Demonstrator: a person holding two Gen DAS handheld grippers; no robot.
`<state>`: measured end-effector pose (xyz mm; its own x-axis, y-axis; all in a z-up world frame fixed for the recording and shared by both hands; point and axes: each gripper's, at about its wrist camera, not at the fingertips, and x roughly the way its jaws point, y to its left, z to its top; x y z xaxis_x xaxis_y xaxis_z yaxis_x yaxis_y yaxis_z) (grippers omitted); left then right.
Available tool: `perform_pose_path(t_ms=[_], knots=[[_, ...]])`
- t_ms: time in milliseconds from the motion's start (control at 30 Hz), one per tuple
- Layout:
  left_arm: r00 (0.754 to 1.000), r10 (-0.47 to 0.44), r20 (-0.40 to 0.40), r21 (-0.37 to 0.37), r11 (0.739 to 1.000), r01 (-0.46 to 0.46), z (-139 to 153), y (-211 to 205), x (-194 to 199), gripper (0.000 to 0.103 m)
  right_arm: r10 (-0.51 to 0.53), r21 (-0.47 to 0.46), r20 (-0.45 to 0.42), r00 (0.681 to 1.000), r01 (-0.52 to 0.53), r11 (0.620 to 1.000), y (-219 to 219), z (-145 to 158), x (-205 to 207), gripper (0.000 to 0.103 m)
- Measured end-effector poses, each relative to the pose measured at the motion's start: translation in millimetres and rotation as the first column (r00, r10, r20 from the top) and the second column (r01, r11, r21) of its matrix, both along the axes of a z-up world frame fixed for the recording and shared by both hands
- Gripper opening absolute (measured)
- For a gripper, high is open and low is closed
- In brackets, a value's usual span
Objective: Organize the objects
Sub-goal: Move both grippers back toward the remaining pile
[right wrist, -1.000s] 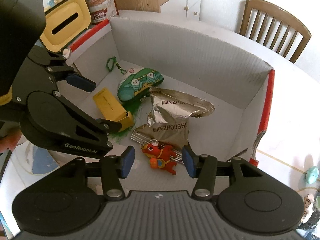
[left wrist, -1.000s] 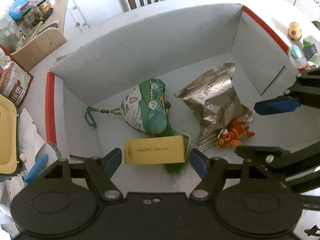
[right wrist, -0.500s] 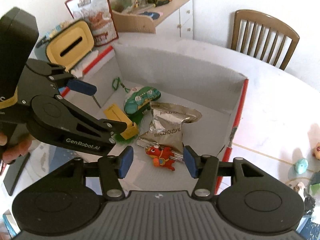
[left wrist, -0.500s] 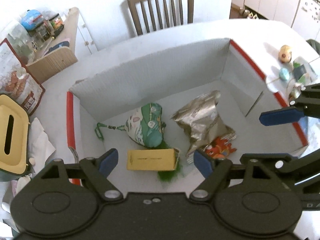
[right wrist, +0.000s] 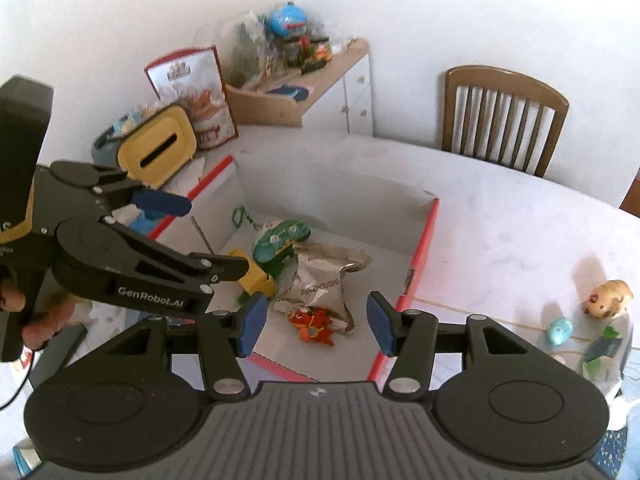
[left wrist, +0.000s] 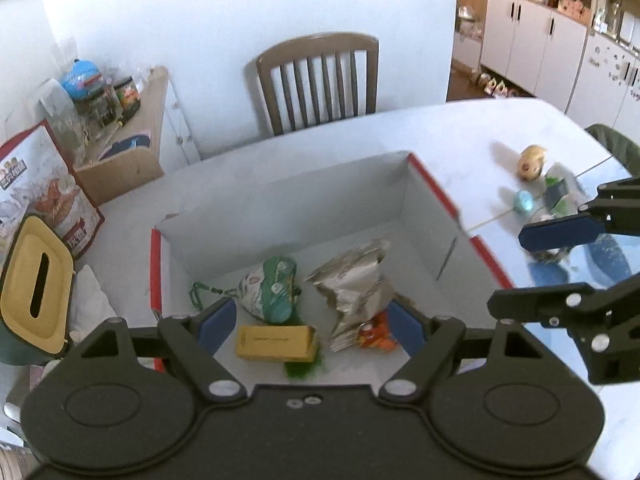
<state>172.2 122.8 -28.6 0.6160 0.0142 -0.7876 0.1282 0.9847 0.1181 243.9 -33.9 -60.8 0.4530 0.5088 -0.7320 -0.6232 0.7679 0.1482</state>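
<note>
A grey cardboard box with red rims [left wrist: 436, 192] [right wrist: 424, 244] sits on the white table. Inside lie a green-and-white pouch [left wrist: 272, 292] [right wrist: 280, 238] with a beaded strap, a yellow carton [left wrist: 274, 342] [right wrist: 256, 278], a crumpled silver foil bag [left wrist: 356, 284] [right wrist: 320, 276] and an orange-red toy [left wrist: 376, 336] [right wrist: 314, 322]. My left gripper [left wrist: 310, 326] [right wrist: 200, 236] hangs open high above the box's near side, holding nothing. My right gripper [right wrist: 316, 328] [left wrist: 532, 268] is open and empty too, above the box's right edge.
Small toys lie on the table right of the box: a tan one [left wrist: 530, 162] [right wrist: 608, 298], a blue one [left wrist: 523, 202] [right wrist: 560, 330]. A yellow tissue box [left wrist: 36, 284] [right wrist: 160, 148] and a snack bag [left wrist: 40, 184] stand left. A wooden chair [left wrist: 320, 80] stands behind.
Both grippers have lifted up and back from the box, so the box looks smaller and more of the room shows. The things inside the box have not moved.
</note>
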Motion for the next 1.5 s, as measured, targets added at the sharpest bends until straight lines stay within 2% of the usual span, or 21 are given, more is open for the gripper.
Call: perform_pose_path(t_ms=[333,433,633,967,1267,1500], knots=[[0.996,0.004,0.084,-0.056,0.998,0.000,25,-37,-24,0.082,-0.041,0.080,0.076,0.996,0.035,0.996,-59,30,-19,0.054],[0.993,-0.003,0.120,-0.048,0.999,0.009,32,-54,-32,0.084,-0.057,0.104,0.097,0.994,0.047,0.993,-79,38,-24,0.060],[0.987,-0.004,0.159,-0.078,0.997,0.017,39,-86,-45,0.088,-0.074,0.133,0.128,0.989,0.057,0.990,-117,45,-36,0.064],[0.975,-0.019,0.220,-0.098,0.994,0.041,40,-140,-57,0.101,-0.120,0.170,0.149,0.981,0.094,0.981,-180,37,-45,0.071],[0.974,-0.049,0.220,-0.122,0.989,0.077,27,-189,-53,0.102,-0.166,0.191,0.144,0.976,0.138,0.972,-237,26,-50,0.082],[0.979,-0.052,0.196,-0.127,0.989,0.078,5,-221,-42,0.102,-0.224,0.172,0.110,0.968,0.203,0.964,-284,8,-44,0.083]])
